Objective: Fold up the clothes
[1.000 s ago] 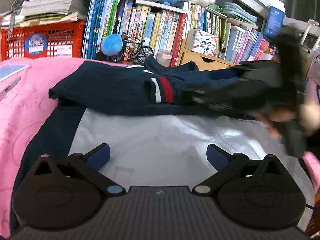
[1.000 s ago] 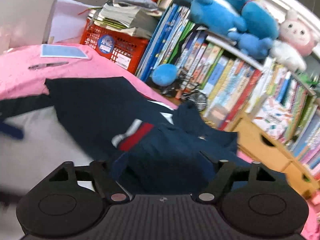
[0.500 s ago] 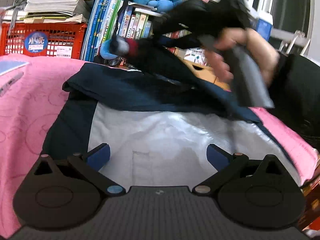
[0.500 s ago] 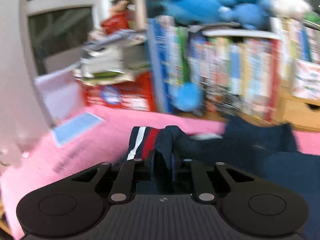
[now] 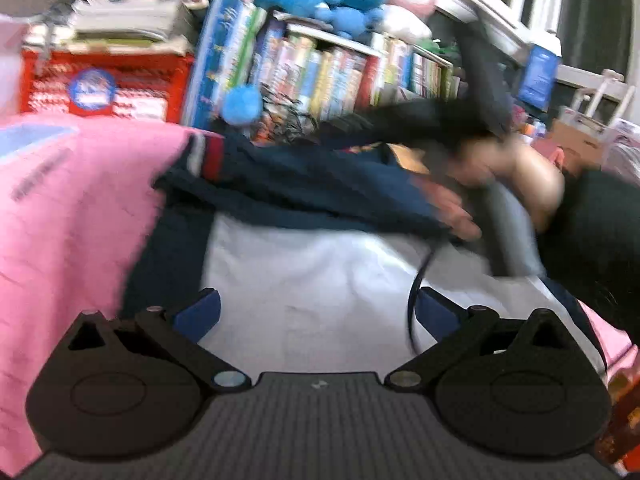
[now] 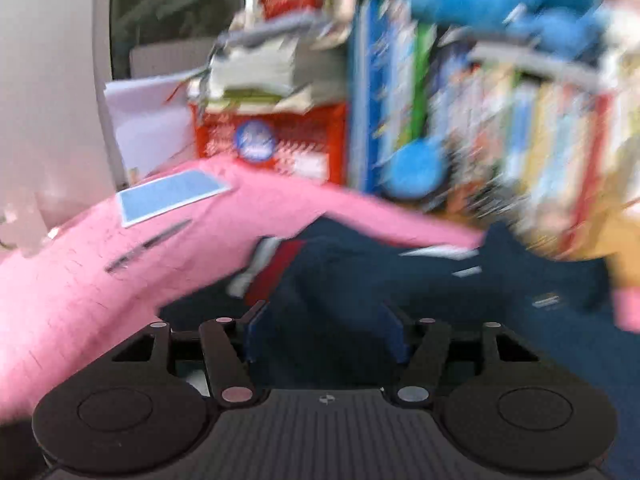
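- A red crate [image 5: 108, 88] behind the pink worktop [image 5: 72, 216] carries stacked papers [image 5: 128, 20].
- The navy-and-white jacket [image 5: 304, 280] lies spread on the worktop.
- Left tool [image 5: 318, 314] gapes wide over its white panel, gripping nothing.
- Right tool [image 6: 326, 334] is partly open, navy cloth between its fingers.

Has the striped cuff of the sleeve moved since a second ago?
Yes. In the left wrist view the striped cuff has gone leftward, from mid-garment to the edge of the pink blanket, nearer the red crate.
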The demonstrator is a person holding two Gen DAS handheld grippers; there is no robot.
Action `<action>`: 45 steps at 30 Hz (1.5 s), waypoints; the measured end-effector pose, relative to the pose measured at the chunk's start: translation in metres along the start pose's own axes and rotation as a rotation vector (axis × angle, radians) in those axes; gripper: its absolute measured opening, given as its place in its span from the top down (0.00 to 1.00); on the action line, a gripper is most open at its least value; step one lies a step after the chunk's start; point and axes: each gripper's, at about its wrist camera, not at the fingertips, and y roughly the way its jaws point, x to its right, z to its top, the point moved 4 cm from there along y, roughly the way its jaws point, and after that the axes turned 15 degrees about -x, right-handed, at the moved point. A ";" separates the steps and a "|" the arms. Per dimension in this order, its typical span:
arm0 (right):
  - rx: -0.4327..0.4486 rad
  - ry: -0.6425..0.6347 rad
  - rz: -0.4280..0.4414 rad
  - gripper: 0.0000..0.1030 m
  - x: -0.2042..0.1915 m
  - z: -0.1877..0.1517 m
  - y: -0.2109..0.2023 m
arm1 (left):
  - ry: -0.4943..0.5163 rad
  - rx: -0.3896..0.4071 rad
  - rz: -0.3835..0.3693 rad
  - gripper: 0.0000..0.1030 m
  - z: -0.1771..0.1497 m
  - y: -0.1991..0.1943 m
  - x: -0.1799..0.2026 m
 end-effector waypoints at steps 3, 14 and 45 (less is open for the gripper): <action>0.043 0.126 -0.037 0.43 0.054 -0.029 -0.029 | 0.062 0.107 0.006 0.00 0.033 -0.032 0.005; -0.073 0.241 -0.178 0.40 0.144 -0.126 -0.027 | 0.156 0.038 0.366 0.00 0.110 0.079 -0.006; -0.215 0.114 -0.094 0.10 0.075 -0.059 0.023 | 0.018 -0.197 0.401 0.00 0.107 0.150 -0.042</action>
